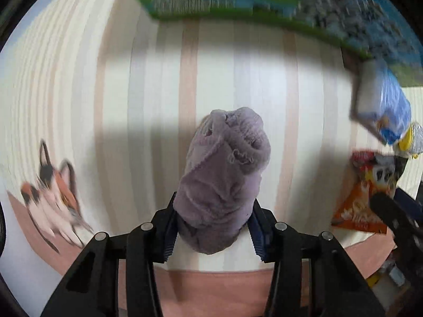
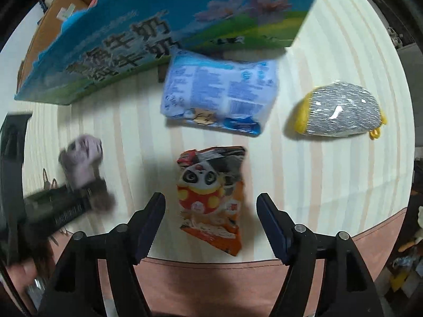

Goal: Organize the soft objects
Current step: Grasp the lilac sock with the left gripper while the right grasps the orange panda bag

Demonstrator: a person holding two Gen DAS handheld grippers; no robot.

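Left hand-held gripper (image 1: pixel 212 227) is pinching a rolled-up purple sock (image 1: pixel 224 182), held up over the striped cloth on the bench (image 1: pixel 148 100). Right hand-held gripper (image 2: pixel 211 227) is spread wide with nothing in it, hovering over an orange snack bag (image 2: pixel 211 198). Farther off there's a blue tissue pack (image 2: pixel 219 92), with a grey-and-yellow plush toy (image 2: pixel 341 111) to its right. The big milk carton box (image 2: pixel 164 26) sits at the far side; can't see what's in it.
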